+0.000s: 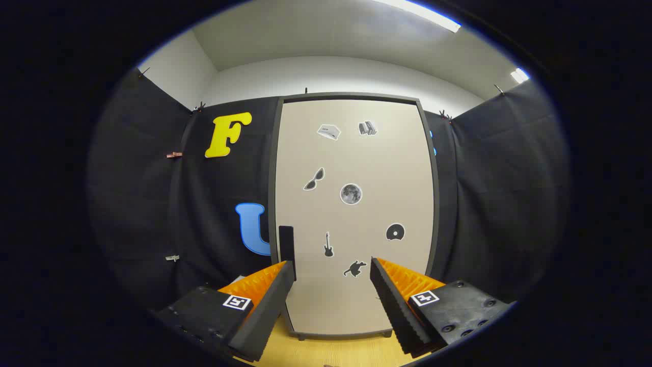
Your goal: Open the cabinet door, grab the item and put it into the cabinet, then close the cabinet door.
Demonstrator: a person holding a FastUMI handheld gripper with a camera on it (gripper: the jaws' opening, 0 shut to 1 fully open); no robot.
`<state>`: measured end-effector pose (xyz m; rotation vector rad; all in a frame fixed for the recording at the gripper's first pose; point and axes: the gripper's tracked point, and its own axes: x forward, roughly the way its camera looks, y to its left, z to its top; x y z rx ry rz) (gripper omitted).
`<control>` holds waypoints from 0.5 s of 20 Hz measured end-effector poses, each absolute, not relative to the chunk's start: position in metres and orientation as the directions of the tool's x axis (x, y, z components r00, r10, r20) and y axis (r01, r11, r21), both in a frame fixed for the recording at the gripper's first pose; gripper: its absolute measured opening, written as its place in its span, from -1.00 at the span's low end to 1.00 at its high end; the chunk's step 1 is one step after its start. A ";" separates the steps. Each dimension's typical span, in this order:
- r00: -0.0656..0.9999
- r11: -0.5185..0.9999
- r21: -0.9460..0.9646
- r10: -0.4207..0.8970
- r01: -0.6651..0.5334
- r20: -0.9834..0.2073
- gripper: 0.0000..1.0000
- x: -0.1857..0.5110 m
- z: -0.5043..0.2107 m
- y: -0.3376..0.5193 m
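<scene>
Tall beige cabinet door (356, 214) with small stickers stands shut, straight ahead beyond the tongs (332, 270). Fingers wide apart, holding nothing. Dark vertical handle (287, 244) just above left fingertip. Nothing done yet, by my reading: opening, loading, closing remain. Item not located.

The camera rides on the gripper (332, 270), looking forward along its spread, empty fingers. It squarely faces the closed cabinet door (356, 214), near, low above the surface (336, 351).
</scene>
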<state>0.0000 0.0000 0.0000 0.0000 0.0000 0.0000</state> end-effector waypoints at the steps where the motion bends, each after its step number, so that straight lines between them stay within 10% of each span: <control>1: 1.000 1.000 -0.001 0.002 -0.002 0.000 0.95 0.001 0.000 0.002; 10: 0.999 1.000 -0.009 0.030 -0.029 0.030 0.93 0.006 0.002 0.015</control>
